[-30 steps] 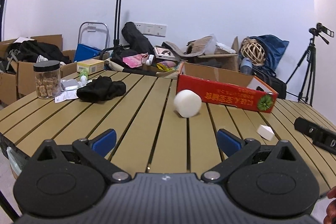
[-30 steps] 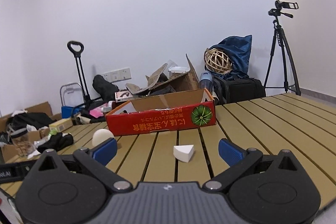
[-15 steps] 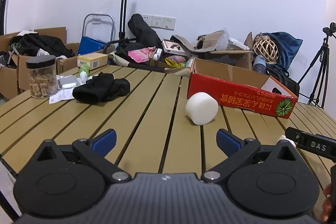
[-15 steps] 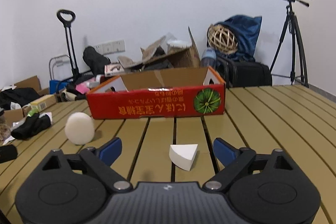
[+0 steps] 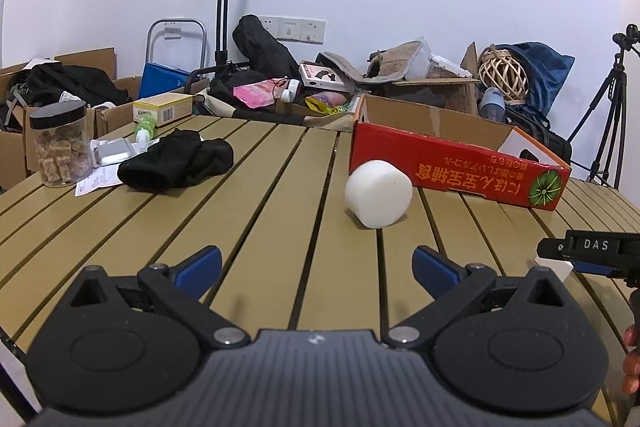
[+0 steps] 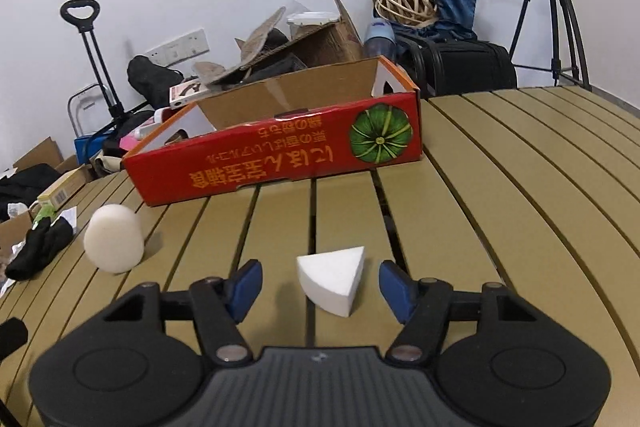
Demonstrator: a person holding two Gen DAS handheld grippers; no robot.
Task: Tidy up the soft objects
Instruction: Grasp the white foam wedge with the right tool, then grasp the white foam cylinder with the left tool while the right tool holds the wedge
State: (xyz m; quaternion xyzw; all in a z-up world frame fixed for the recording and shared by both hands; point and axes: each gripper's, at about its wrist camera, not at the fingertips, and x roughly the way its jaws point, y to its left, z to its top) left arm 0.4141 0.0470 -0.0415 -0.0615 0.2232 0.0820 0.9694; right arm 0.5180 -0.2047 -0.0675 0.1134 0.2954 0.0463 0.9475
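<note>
Foam pieces are the task's things: a white cylinder (image 5: 378, 193) lies on its side on the slatted bench (image 5: 260, 211) just before the red box (image 6: 280, 155), and a smaller white wedge (image 6: 334, 277) rests nearer the bench's near edge. The box, open-topped and seemingly the place for them, holds neither yet. The step in hand appears to be picking up the wedge: the right hand-held gripper (image 6: 320, 285) has just been closing, its blue pads now flank the wedge with a gap on each side, so nothing is grasped. The next move calls for closing the rest of the way, gently since foam gives, then lifting it over the box wall. The left hand-held gripper (image 5: 316, 267) is released and empty, pointed toward the cylinder, well short of it. Readable writing: orange East Asian characters, upside down, beside a green pumpkin picture on the box; "DAS" on the right tool's side in the left view.
</note>
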